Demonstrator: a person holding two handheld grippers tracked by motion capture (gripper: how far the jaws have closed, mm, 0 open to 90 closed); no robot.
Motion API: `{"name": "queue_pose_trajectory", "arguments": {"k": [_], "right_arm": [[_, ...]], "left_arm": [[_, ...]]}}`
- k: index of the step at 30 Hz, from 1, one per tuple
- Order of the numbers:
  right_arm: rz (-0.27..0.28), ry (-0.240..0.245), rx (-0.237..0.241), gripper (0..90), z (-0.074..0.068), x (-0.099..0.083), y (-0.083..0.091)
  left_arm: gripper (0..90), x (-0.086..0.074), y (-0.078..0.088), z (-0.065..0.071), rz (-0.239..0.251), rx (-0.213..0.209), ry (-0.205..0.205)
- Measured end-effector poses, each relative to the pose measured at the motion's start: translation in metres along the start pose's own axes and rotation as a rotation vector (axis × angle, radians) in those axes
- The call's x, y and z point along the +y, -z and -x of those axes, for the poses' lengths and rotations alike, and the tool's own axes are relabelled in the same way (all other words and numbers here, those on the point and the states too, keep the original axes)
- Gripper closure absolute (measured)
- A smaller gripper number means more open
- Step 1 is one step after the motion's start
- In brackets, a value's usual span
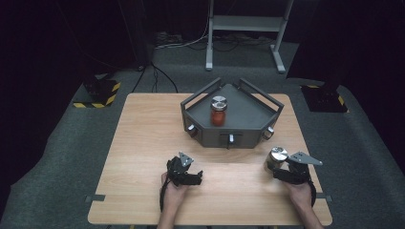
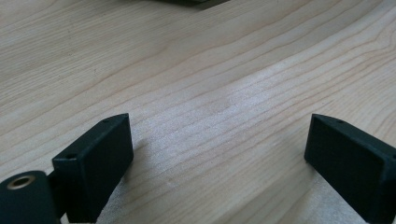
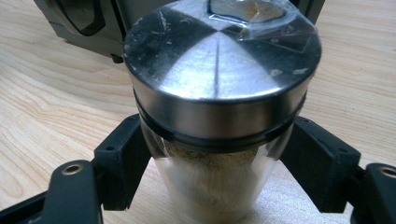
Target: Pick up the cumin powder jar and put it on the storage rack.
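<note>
Grey tray [image 1: 248,125] on the wooden table [image 1: 143,138] — red-filled jar [image 1: 218,112] inside.

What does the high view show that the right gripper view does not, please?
High view alone: the jar with red contents standing upright in the grey tray, and the left gripper resting open on the table. Right gripper view alone: the pale powder inside the steel-lidded jar and how closely the black fingers flank its glass, about touching. Shared: that jar, the right gripper at it, the tray's front and the wooden tabletop.
</note>
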State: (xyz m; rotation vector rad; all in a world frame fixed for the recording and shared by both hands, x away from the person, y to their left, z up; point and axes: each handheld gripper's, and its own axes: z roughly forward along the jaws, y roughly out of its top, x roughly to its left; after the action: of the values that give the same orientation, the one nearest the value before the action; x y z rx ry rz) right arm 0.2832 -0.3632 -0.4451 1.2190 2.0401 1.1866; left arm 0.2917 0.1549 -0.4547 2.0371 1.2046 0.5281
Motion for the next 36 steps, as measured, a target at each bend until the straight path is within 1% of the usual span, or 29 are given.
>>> {"name": "queue_pose_trajectory", "arguments": {"k": [7,17,36], "right_arm": [[0.008,-0.005,0.003,26.1,0.0008,0.0005,-0.0010],[0.008,0.000,0.002,29.5,-0.0007,-0.0001,-0.0014],[0.025,0.031,-0.014,30.9,-0.0044,-0.0037,-0.0008]], "left_arm": [[8.0,0.0000,0.0000,0.0000,0.000,0.000,0.000],[8.0,0.0000,0.0000,0.0000,0.000,0.000,0.000],[8.0,0.0000,0.0000,0.0000,0.000,0.000,0.000]]}}
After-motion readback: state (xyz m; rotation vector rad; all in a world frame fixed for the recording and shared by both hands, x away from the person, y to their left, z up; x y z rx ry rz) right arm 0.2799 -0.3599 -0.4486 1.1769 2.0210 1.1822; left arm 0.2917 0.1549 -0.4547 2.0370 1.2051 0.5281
